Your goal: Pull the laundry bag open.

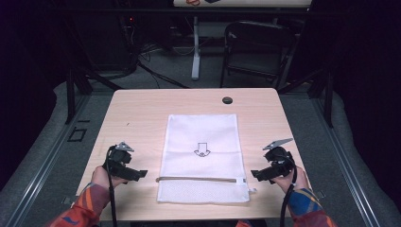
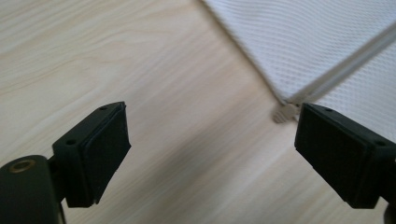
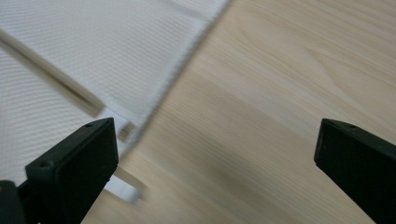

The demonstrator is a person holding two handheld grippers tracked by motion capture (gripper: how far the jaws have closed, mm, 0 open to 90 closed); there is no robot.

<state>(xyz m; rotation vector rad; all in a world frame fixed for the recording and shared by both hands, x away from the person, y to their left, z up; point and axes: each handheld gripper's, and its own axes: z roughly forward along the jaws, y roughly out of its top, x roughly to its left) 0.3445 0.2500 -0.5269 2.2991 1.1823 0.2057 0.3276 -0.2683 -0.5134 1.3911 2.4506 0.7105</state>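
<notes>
Flat on the light wooden worktop [image 1: 142, 106], centred between its left and right edges and reaching down close to the near edge: a white mesh laundry bag [image 1: 201, 137], rectangular, long sides running from near edge toward far edge. Printed at mid-panel, a small black arrow outline [image 1: 202, 150]. Across the bag's lower part, parallel to the near edge, a closed zipper [image 1: 196, 179], with a small white tab [image 1: 252, 190] sticking out at the bag's right side.

Off the bag's left side, near the worktop's near-left corner: the left tool [image 1: 140, 174], gripped in the person's left hand [image 1: 101, 176], pointing toward the zipper's left end and just clear of the fabric. Jaws spread wide, nothing between them; bare wood in the gap in the left gripper view, with the bag's edge [image 2: 280, 93] and the zipper's end just beyond the right-hand jaw.

Off the bag's right side, near the near-right corner: the right tool [image 1: 255, 173], held in the right hand [image 1: 291, 179], aimed back at the zipper's right end. Jaws likewise wide apart and empty; bare worktop between them in the right gripper view, the bag's edge and white tab [image 3: 123, 186] beside the left-hand jaw.

Patterned orange and blue sleeves [image 1: 87, 203] entering over the near edge. Near the far edge, a small dark round cap [image 1: 227, 100] set in the worktop. Beyond it, a dark folding chair [image 1: 257, 49] on the floor.
</notes>
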